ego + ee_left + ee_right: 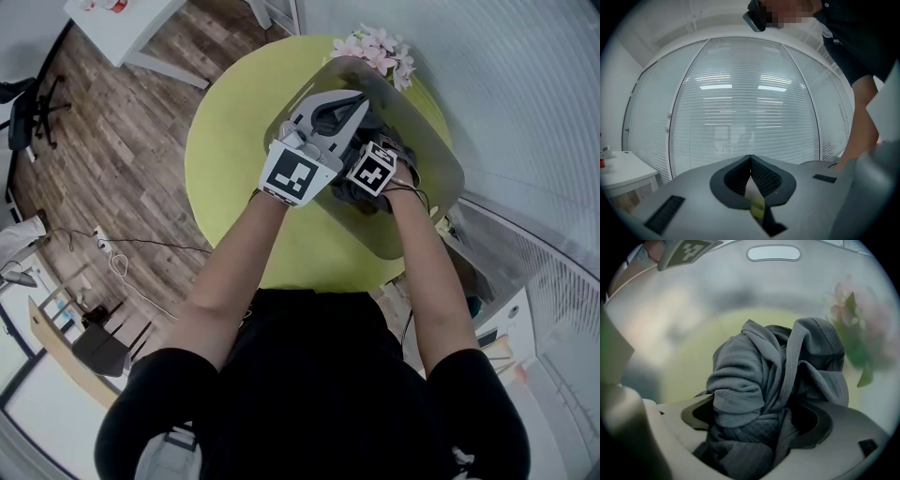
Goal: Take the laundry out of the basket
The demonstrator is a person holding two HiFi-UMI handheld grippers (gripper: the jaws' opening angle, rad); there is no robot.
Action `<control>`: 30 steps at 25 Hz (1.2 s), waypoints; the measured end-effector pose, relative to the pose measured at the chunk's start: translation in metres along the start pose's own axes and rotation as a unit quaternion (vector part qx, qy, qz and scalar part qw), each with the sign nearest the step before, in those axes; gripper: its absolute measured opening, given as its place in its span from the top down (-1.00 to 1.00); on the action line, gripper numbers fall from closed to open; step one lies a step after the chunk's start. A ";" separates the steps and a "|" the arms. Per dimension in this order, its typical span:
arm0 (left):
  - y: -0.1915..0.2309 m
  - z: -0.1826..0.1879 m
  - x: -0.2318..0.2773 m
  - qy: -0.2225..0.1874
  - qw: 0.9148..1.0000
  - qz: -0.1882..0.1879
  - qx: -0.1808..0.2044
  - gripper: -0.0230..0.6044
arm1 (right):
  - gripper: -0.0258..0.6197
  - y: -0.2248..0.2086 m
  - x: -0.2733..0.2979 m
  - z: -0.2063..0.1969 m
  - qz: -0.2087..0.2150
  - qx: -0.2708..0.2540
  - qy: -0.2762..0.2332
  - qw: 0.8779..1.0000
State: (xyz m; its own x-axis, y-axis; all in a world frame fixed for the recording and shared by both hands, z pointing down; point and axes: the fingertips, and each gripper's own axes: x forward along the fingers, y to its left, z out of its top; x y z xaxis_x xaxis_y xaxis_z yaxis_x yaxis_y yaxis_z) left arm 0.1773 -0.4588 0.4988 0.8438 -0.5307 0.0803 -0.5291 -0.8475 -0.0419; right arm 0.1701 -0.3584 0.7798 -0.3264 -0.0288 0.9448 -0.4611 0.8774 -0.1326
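Note:
A dark grey garment [764, 380] lies bunched in the translucent basket [441, 202] on the round yellow-green table [234, 178]. My right gripper [759, 406] reaches down into the basket with its jaws wide open. The cloth is heaped between them, and dark gaps show beside both pads. From the head view only its marker cube [372, 169] shows, above the laundry [373, 129]. My left gripper [356, 101] hovers over the basket's left side, pointing away toward the blinds. Its jaws [750, 158] are shut with nothing in them.
Pink flowers [380, 47] stand at the table's far edge, just behind the basket. The basket wall has a handle slot [773, 253]. A white side table [117, 23], an office chair [28, 103] and cables [112, 258] are on the wood floor at left.

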 end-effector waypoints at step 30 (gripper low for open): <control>-0.021 0.027 -0.005 -0.006 1.000 0.008 0.022 0.91 | -0.14 0.011 -0.096 0.017 -0.013 -0.011 -0.024 1.000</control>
State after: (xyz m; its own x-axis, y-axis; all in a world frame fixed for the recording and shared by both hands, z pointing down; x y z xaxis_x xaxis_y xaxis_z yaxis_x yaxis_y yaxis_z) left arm 0.1868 -0.4387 0.4725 0.8361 -0.5445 0.0672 -0.5386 -0.8380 -0.0879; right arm 0.1824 -0.3538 0.6826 -0.3534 -0.0745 0.9325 -0.4518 0.8865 -0.1004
